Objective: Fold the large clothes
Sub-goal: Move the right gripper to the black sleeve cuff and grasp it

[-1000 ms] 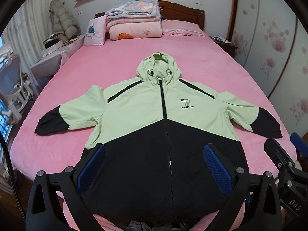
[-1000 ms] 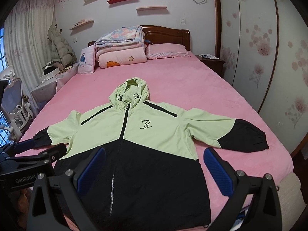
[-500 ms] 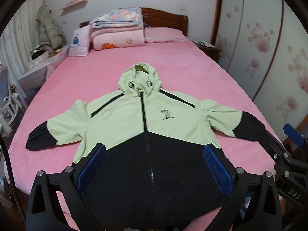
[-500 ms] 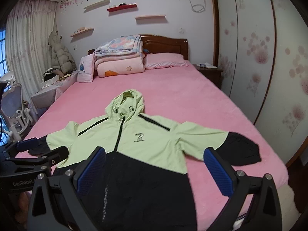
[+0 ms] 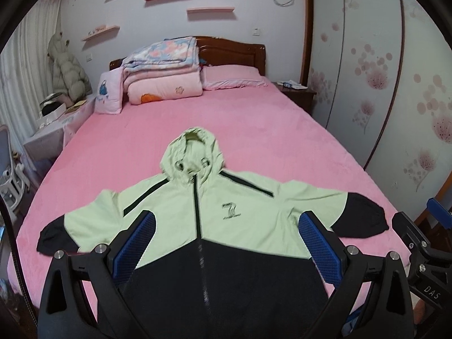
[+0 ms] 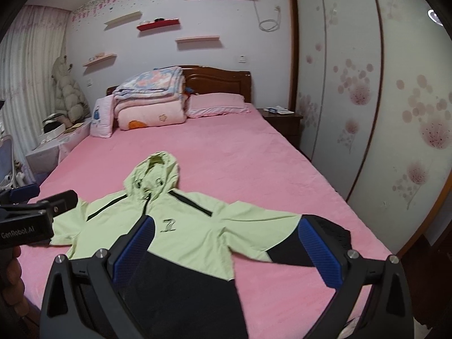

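The jacket lies spread flat and unfolded on the bed, both sleeves out, with left claw and right claw released, so all folding remains.

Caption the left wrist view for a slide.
Open left claw above a green-and-black hooded jacket spread flat on a pink bed.

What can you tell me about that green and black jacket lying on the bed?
The jacket is a hooded, thin, windbreaker-like zip-up, pale green on top and black below, black cuffs, a small chest logo. It lies face up, zipped, unfolded, sleeves spread, hood pointing toward the pillows, flat on the pink bedspread. Both open claws hang above it; neither touches it.
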